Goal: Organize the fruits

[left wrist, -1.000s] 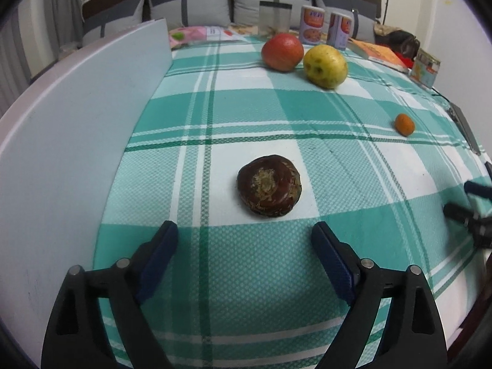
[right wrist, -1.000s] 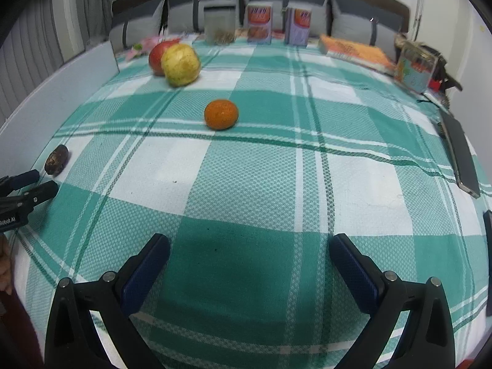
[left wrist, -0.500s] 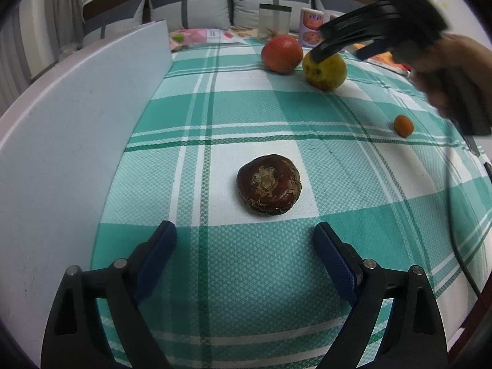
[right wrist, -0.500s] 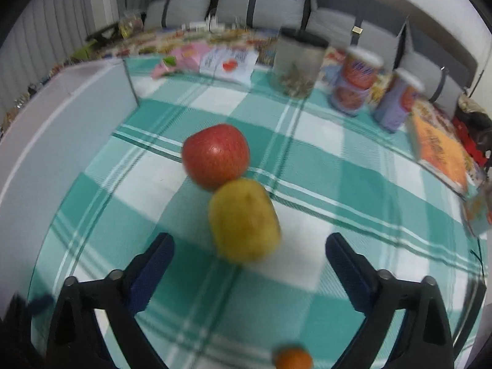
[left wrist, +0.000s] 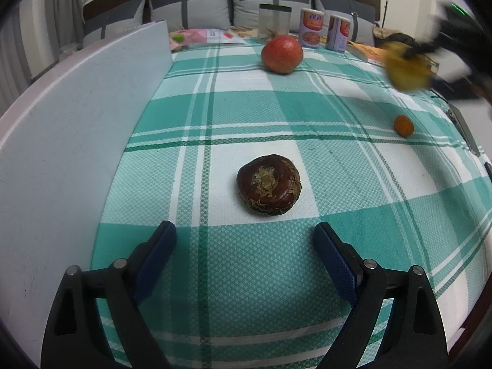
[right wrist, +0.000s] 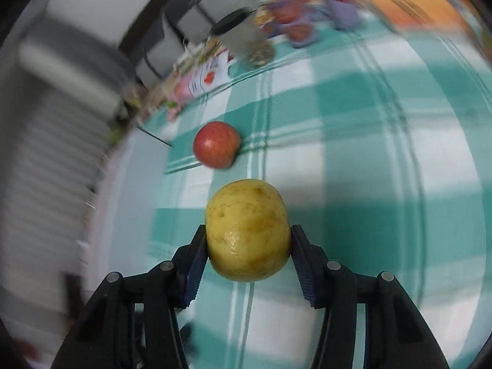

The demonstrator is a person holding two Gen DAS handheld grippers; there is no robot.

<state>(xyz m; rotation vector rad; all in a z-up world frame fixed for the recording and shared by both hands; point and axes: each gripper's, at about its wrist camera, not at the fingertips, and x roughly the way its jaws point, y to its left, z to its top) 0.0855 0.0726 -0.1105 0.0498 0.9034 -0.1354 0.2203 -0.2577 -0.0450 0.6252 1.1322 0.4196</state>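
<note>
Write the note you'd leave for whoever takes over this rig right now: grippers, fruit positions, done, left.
Right gripper: jaws have just been closing and now clamp the yellow fruit, lifted off the checked cloth.
Left gripper: open, empty, hanging just short of the dark brown fruit.
Red apple sits at the far end near the cans; small orange fruit lies to the right.
Done: yellow fruit picked up.
Left: place it, then gather the other three. No destination is evident.

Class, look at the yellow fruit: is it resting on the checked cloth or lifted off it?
Lifted. The right gripper, whose jaws have just been closing, clamps the yellow fruit between its pads; the left wrist view shows it above the cloth.
</note>
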